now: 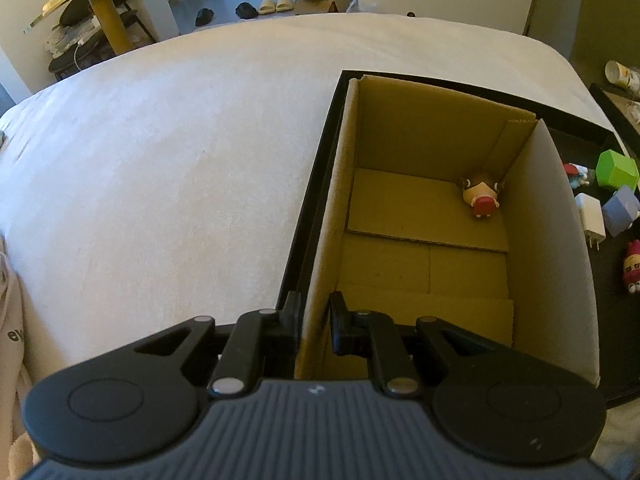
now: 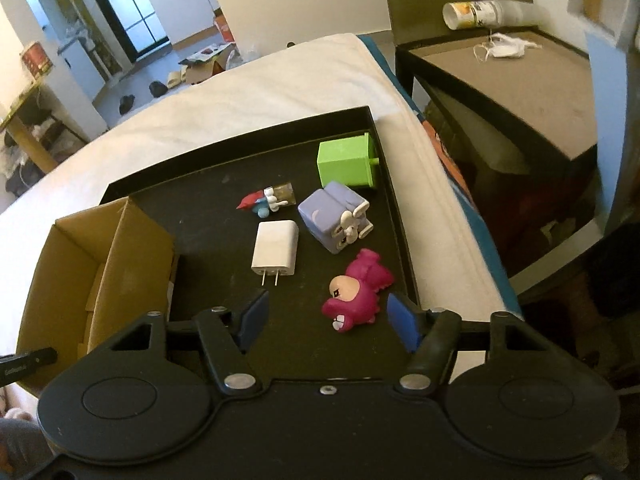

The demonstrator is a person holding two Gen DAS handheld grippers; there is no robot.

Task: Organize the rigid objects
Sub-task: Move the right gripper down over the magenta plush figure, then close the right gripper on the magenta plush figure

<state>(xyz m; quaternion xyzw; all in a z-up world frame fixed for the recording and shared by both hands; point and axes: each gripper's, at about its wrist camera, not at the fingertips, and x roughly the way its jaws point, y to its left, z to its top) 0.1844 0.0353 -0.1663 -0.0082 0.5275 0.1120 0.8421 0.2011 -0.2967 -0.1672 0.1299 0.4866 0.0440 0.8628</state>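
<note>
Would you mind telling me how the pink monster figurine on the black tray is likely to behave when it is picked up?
The pink figurine looks like moulded plastic, so probably stiff and light. Its glossy, rounded, lumpy body may slip or twist between flat pads. It lies on its side on the tray, so a push would likely slide it.

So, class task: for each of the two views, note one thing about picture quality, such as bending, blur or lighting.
Left wrist view: the fisheye bows the bed edge into a curve; the cardboard box interior is sharp. Right wrist view: the tipped can on the side table is smeared, and the window is blown out bluish, while the pink toy stays crisp.
</note>
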